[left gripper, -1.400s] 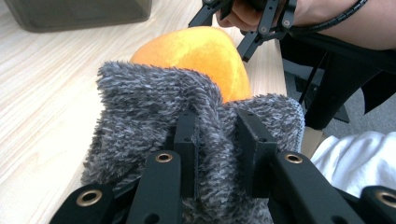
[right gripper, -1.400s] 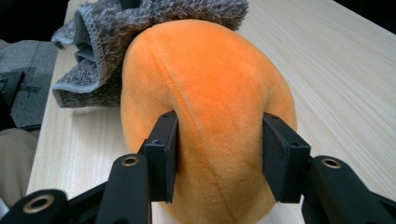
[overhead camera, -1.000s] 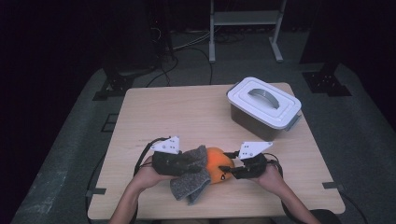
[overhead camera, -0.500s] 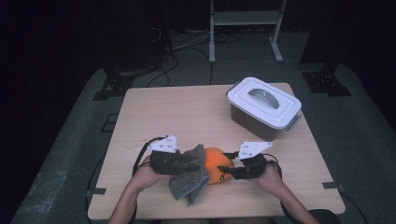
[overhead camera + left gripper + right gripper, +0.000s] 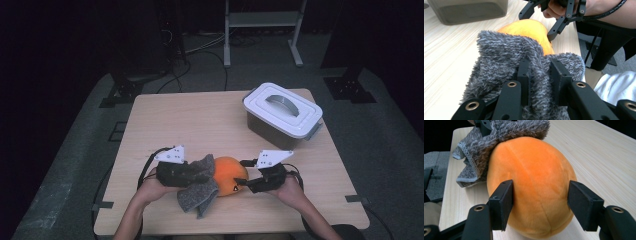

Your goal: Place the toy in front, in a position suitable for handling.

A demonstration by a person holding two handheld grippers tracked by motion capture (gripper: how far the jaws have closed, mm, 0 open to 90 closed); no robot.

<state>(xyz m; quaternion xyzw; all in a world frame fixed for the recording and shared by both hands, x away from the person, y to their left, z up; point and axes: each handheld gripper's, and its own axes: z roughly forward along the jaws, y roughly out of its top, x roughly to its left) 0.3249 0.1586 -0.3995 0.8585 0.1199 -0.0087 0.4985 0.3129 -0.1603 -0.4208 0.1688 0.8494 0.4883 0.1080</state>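
One lidded bin (image 5: 283, 115), contents hidden, left gripper (image 5: 540, 75) clenching grey cloth (image 5: 506, 57), right gripper (image 5: 540, 202) just released around orange plush (image 5: 531, 185)

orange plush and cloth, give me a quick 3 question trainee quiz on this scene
1. True or false: the left gripper is shut on the grey cloth.
2. The right gripper has its jaws: A) clamped on the cloth B) either side of the orange plush, just opened C) on the box lid.
3. What sits at the table's far right?

Key: 1 true. 2 B. 3 A lidded box.
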